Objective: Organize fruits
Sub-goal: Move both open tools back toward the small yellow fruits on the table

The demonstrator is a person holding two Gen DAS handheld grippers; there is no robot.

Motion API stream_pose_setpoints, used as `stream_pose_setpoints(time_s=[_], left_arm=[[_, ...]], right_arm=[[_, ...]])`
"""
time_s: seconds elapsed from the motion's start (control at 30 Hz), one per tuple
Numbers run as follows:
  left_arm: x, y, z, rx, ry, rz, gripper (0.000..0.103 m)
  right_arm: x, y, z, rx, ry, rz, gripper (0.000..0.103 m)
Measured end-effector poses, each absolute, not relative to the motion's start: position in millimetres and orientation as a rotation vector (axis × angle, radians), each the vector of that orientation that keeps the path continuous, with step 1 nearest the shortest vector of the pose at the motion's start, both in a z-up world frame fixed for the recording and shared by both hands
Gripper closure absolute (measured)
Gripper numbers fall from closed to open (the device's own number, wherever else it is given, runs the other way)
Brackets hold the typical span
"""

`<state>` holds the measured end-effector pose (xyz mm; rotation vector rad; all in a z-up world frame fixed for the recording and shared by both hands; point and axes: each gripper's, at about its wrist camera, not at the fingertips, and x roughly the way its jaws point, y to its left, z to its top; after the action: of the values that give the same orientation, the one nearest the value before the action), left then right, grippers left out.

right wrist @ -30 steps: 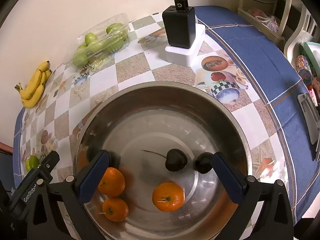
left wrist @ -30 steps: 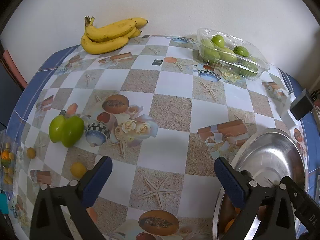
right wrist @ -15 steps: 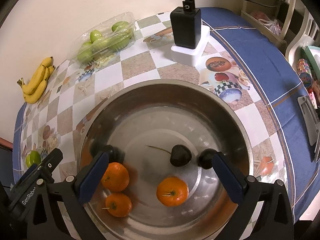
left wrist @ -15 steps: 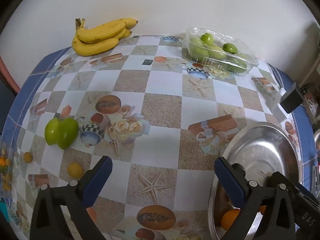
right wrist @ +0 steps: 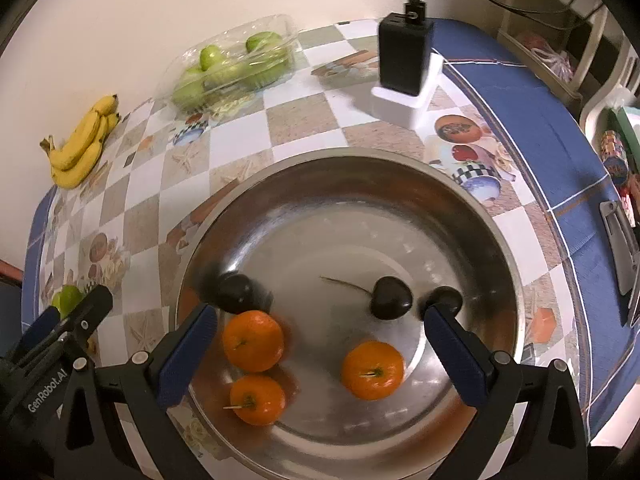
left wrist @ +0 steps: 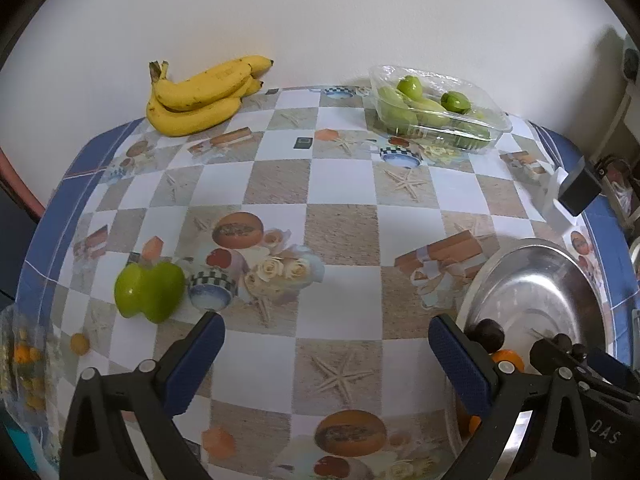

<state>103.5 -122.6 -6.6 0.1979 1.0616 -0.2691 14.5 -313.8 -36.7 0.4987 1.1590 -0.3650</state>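
With both grippers wide open and empty, the left gripper (left wrist: pixel 326 354) is nearer the green apples (left wrist: pixel 149 296), at its frame's left; the right gripper (right wrist: pixel 320 338) hangs over the bowl (right wrist: pixel 400 184).

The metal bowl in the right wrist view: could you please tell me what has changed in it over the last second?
A third dark fruit has rolled into sight beside the upper-left orange, blurred by motion. The oranges, the two cherries and the bowl stayed put; the right tongs and left tongs remain open, empty.
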Motion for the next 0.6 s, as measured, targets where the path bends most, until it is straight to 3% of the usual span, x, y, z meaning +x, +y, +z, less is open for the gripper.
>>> stream_pose_setpoints(time_s=[0.6], left_arm=[[121, -71, -2, 0.196, 1.059, -0.209, 0.000]], right_arm=[[40, -259, -26, 0.440, 1.163, -0.234, 0.000]])
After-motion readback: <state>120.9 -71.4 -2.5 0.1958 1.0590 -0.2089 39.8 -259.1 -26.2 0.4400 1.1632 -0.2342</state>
